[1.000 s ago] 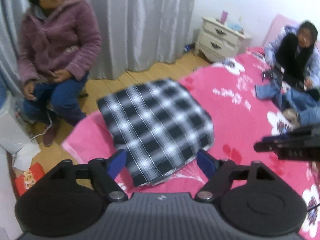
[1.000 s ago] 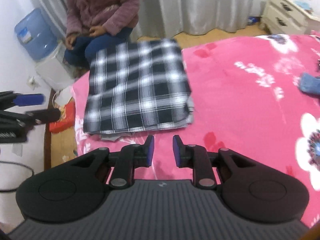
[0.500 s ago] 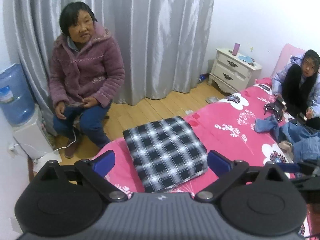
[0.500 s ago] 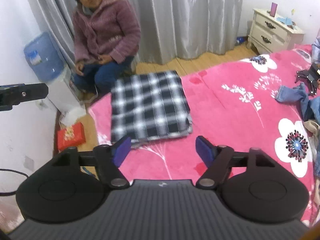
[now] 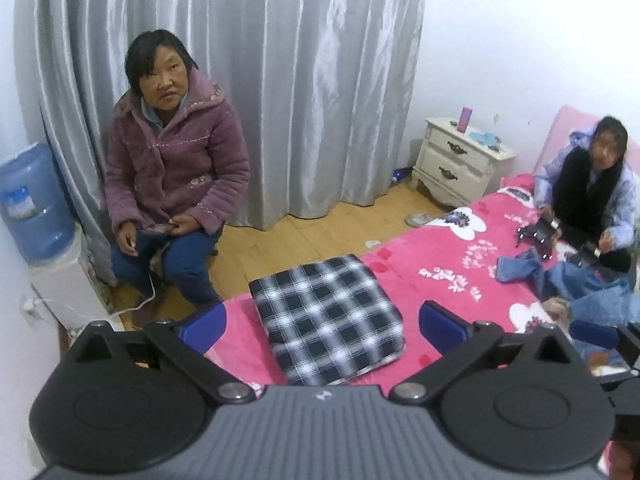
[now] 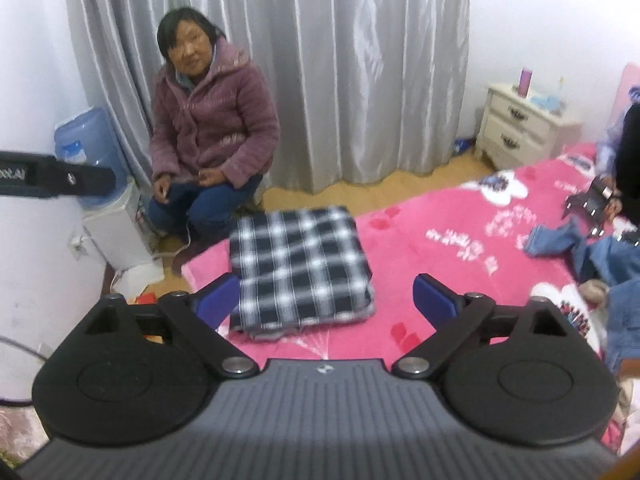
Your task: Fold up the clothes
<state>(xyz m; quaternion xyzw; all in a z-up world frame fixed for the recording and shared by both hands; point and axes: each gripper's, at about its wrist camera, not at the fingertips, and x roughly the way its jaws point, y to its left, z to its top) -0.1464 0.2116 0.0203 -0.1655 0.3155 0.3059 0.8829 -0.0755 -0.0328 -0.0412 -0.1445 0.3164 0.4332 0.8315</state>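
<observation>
My left gripper (image 5: pixel 322 330) is spread wide, nothing between the blue pads (image 5: pixel 440 322); it hangs above the bed, clear of the cloth. My right gripper (image 6: pixel 326 300) likewise: wide, empty, raised off the bed.

Task item: black-and-white plaid garment (image 5: pixel 326 318), folded into a neat rectangular stack, lying flat on the pink floral blanket (image 5: pixel 432 256) near the bed's corner, approx. centred between both sets of fingers in each view (right view is slightly blurred). Edges look squared; a grey layer shows at the near edge in the right wrist view.

Other obs.: blue denim clothes (image 5: pixel 568 280) lie in a loose heap farther along the blanket, well apart from the plaid stack. A person in a purple jacket (image 5: pixel 176 168) sits by the grey curtain (image 5: pixel 280 60), beside a water dispenser (image 5: pixel 34 208). A second person in a light blue jacket (image 5: pixel 592 196) sits on the bed. White nightstand (image 5: pixel 460 162) stands against the wall.
</observation>
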